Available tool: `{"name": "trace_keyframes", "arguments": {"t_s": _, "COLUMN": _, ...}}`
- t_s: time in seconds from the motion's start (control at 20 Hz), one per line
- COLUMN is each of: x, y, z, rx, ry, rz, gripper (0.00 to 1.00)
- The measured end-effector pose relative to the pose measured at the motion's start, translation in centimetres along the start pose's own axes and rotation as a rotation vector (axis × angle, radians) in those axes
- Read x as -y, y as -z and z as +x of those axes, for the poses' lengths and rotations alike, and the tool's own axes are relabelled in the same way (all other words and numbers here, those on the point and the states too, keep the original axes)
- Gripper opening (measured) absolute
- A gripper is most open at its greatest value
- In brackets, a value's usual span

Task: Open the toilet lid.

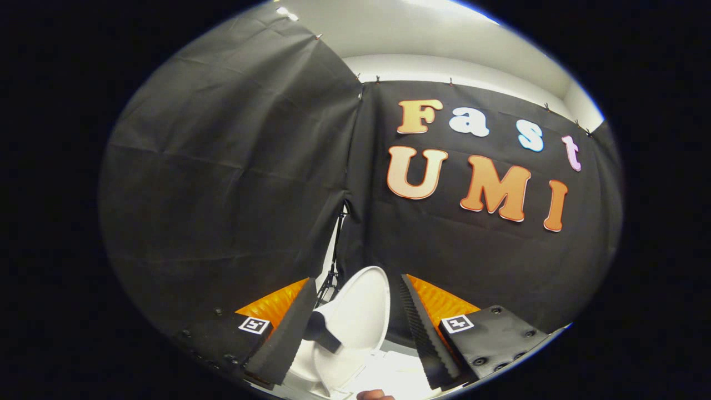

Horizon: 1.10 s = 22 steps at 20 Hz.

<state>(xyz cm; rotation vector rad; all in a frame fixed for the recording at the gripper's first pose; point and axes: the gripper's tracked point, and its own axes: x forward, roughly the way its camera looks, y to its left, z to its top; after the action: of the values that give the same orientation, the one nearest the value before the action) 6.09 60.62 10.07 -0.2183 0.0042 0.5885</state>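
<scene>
The lid (361, 311) stands raised, tilted toward 1 o'clock, between the two fingers and just ahead of them, with the seat (325, 366) and bowl under it at 6 o'clock. A dark strap or tab (322, 332) lies across the lid's near edge at 9 o'clock of it, close by the left finger (286, 333). The gripper (355, 333) is spread wide, the fingers either side of the lid; whether either one touches it I cannot tell.

I judge the lid mostly open. To finish well, push it gently on toward 12 o'clock until it rests back, keeping contact low and light so it does not bounce or slam. Beyond the lid is the booth wall (233, 183), with a stand (334, 261) in its gap at 11 o'clock.
</scene>
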Motion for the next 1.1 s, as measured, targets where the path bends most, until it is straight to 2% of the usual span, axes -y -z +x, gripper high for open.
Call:
{"name": "trace_keyframes", "arguments": {"t_s": 0.2, "x": 8.2, "y": -0.7, "z": -3.1, "rx": 0.012, "ry": 0.039, "rz": 0.05, "gripper": 0.97}}
{"name": "trace_keyframes", "arguments": {"t_s": 0.35, "x": 15.1, "y": -0.7, "z": -6.3, "rx": 0.015, "ry": 0.111, "rz": 0.036, "gripper": 0.96}}
{"name": "trace_keyframes", "arguments": {"t_s": 0.6, "x": 23.1, "y": 0.7, "z": -11.9, "rx": 0.011, "ry": 0.195, "rz": 0.009, "gripper": 0.96}}
{"name": "trace_keyframes", "arguments": {"t_s": 0.9, "x": 33.2, "y": 4.3, "z": -19.5, "rx": 0.014, "ry": 0.318, "rz": 0.08, "gripper": 0.96}}
{"name": "trace_keyframes", "arguments": {"t_s": 1.1, "x": 39.6, "y": 9.1, "z": -23.7, "rx": -0.039, "ry": 0.412, "rz": 0.049, "gripper": 0.96}}
